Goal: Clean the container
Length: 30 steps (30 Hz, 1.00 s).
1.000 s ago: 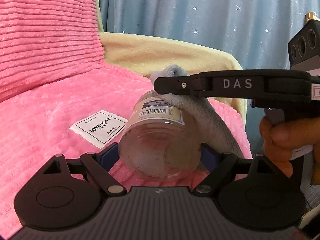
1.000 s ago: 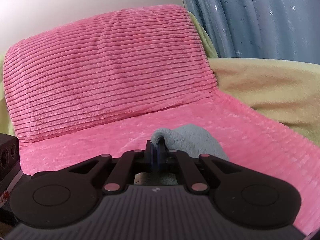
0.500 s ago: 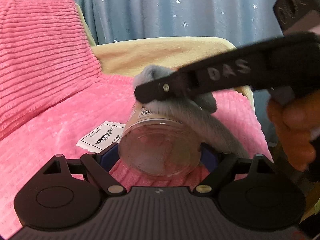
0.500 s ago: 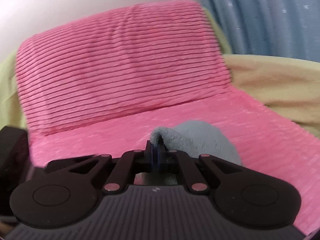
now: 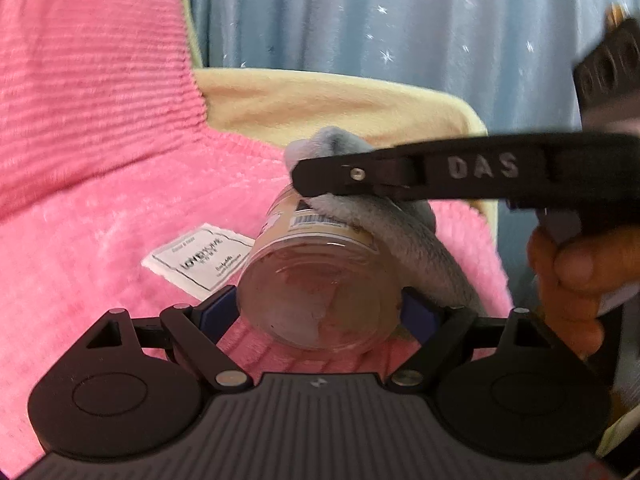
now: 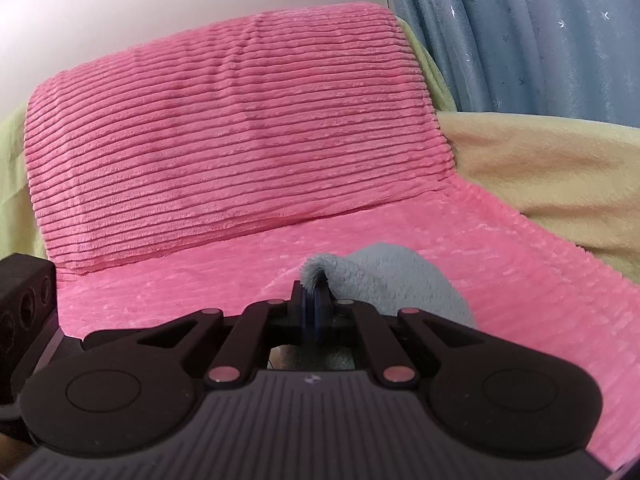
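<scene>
- Item: clear round plastic jar with a tan printed label and barcode. Location: held on its side above the pink ribbed plush blanket, base toward the left wrist camera, mouth pointing away. The base shows cloudy pinkish smears; whether these are residue or the blanket seen through the wall, you cannot settle from here.
- Item: left gripper. Condition: clamped on the jar, one blue pad on each flank near the base. Keep that squeeze firm but modest; thin plastic is likely to flex.
- Item: right gripper. Condition: pinched tight on a fold of the grey fleecy cloth, no gap showing between the pads.
- Cloth position: draped over the jar's upper right shoulder, covering part of the label, its tail hanging down toward the left gripper's right-hand finger.
- Step in hand, as judged: wiping the jar's outer wall.
- Handling note: press the cloth flat against the wall rather than dragging only the pinched edge; more fleece in contact should lift more.
- Handling note: turn the jar with your left wrist so fresh wall meets the cloth.
- Risk: the black finger of the right gripper lies close over the jar's far end; let cloth, not plastic, touch it.
- Risk: the hanging tail could snag in the left gripper's linkage.
- Also present: white printed care tag on the blanket, left of the jar.
</scene>
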Tool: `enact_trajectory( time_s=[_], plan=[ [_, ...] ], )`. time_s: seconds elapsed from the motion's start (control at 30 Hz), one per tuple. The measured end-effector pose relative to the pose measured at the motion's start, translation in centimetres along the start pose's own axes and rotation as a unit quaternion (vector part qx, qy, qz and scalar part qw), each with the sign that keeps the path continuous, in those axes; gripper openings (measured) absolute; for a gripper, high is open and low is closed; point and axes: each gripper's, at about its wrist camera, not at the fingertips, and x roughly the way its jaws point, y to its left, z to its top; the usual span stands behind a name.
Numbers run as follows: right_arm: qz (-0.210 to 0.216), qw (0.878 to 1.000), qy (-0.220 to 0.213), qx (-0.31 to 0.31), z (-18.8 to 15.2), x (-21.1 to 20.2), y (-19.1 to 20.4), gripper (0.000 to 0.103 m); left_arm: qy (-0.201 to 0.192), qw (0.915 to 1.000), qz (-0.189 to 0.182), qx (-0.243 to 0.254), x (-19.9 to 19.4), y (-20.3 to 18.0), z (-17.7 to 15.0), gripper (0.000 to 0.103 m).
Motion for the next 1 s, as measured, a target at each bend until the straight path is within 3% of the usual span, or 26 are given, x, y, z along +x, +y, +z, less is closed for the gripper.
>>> enact_trajectory(
  time_s=[0.1,0.23,0.3,0.43,0.53,0.6,0.7,0.77,0.9,1.0],
  plan=[
    [0.009,1.0,0.004,0.0,0.0,-0.2,0.1,0.001,0.005,0.9998,-0.01,-0.018,0.3,0.4,-0.1,0.086],
    [0.025,1.0,0.012,-0.003,0.0,-0.6,0.4,0.001,0.002,1.0,-0.002,0.002,0.2,-0.1,-0.1,0.085],
    [0.034,0.999,0.016,-0.004,0.0,-0.8,0.6,0.002,-0.003,0.9991,0.018,0.038,0.0,-1.0,-0.2,0.085],
    [0.05,0.998,0.024,-0.007,0.0,-1.1,0.9,0.002,-0.003,0.986,0.076,0.148,0.2,-3.0,-0.6,0.085],
    [0.049,0.998,0.024,-0.014,0.0,-1.2,1.0,0.002,0.001,0.9781,0.091,0.187,0.5,-3.9,-1.0,0.085],
    [0.022,1.0,0.015,-0.009,0.3,-0.9,0.3,0.001,-0.001,0.9752,0.096,0.199,0.6,-4.4,-1.0,0.085],
    [-0.008,1.0,0.003,0.013,0.5,-0.5,-0.9,0.001,-0.003,0.9793,0.091,0.181,0.6,-4.1,-0.8,0.085],
    [-0.006,1.0,0.001,0.026,0.5,-0.5,-1.3,0.001,-0.002,0.9846,0.08,0.155,0.6,-3.6,-0.6,0.085],
    [-0.009,1.0,0.002,0.014,0.3,-0.6,-0.9,0.001,-0.019,0.9979,0.031,0.053,-0.1,-1.4,0.1,0.088],
    [-0.009,1.0,0.002,0.013,0.4,-0.5,-0.9,0.001,-0.014,0.9997,0.012,0.013,0.2,-0.1,0.2,0.086]
  ],
)
